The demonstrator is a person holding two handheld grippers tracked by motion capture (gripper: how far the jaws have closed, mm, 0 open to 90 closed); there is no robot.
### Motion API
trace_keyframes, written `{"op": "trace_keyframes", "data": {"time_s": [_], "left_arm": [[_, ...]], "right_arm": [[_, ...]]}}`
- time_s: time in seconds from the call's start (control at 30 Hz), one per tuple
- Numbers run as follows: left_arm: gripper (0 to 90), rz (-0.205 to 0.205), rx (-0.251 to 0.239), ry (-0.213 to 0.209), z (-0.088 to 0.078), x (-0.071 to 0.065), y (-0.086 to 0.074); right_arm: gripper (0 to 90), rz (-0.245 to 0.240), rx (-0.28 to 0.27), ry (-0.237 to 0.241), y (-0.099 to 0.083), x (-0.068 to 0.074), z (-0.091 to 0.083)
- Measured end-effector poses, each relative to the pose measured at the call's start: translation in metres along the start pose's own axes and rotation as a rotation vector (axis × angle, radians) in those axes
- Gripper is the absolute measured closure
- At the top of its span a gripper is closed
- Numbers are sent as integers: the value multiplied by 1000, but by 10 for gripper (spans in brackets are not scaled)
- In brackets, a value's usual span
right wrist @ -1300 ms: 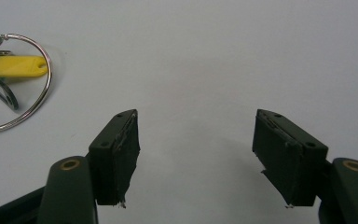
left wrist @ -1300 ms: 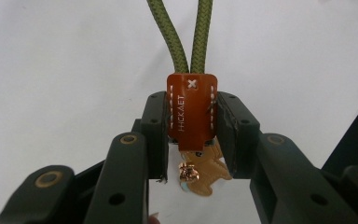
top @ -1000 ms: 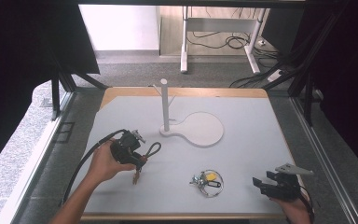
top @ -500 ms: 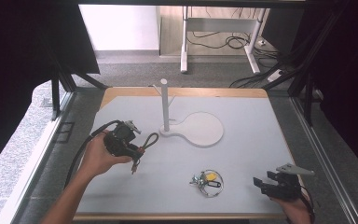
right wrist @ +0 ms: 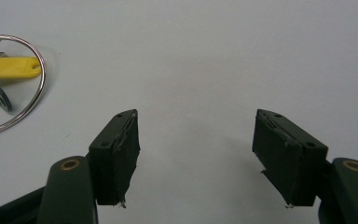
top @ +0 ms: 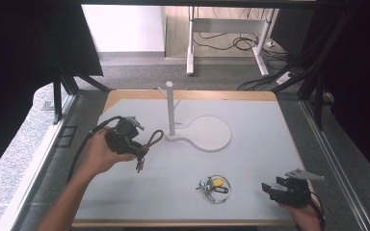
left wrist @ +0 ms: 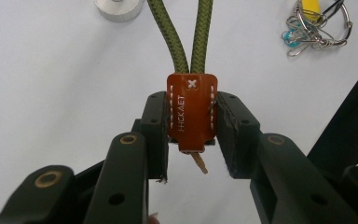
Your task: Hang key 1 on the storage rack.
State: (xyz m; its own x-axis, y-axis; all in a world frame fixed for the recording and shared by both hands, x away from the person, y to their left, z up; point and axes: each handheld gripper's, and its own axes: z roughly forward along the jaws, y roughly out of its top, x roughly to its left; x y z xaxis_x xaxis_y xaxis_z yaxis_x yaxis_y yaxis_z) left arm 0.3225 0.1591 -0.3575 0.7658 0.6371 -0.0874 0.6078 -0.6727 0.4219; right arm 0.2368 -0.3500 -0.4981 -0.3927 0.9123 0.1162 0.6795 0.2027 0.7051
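My left gripper (left wrist: 192,135) is shut on the brown leather tab (left wrist: 192,112) of a key fob with an olive-green cord loop (left wrist: 189,32). Seen from the high view, the left gripper (top: 137,149) is raised above the white mat, and the cord loop (top: 155,138) reaches toward the white stand (top: 170,108) with its upright post and round base. A key ring (top: 214,186) with a yellow tag lies on the mat at front centre. At the front right corner my right gripper (top: 271,189) rests open, its jaws wide apart over bare mat (right wrist: 196,154), the key ring (right wrist: 9,84) to its left.
The white mat (top: 250,163) covers a wooden table with a dark frame around it. The stand's round base (top: 211,132) lies in the middle. Cables and a desk leg stand on the floor beyond the far edge.
My left gripper has risen off the mat with the fob and drifted slightly toward the stand. The right gripper has stayed put.
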Motion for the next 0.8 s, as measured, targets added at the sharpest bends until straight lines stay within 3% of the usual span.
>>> {"op": "trace_keyframes", "data": {"time_s": [0.8], "left_arm": [[660, 5, 6, 14, -2, 2, 6]], "right_arm": [[322, 10, 30, -12, -2, 0, 6]]}}
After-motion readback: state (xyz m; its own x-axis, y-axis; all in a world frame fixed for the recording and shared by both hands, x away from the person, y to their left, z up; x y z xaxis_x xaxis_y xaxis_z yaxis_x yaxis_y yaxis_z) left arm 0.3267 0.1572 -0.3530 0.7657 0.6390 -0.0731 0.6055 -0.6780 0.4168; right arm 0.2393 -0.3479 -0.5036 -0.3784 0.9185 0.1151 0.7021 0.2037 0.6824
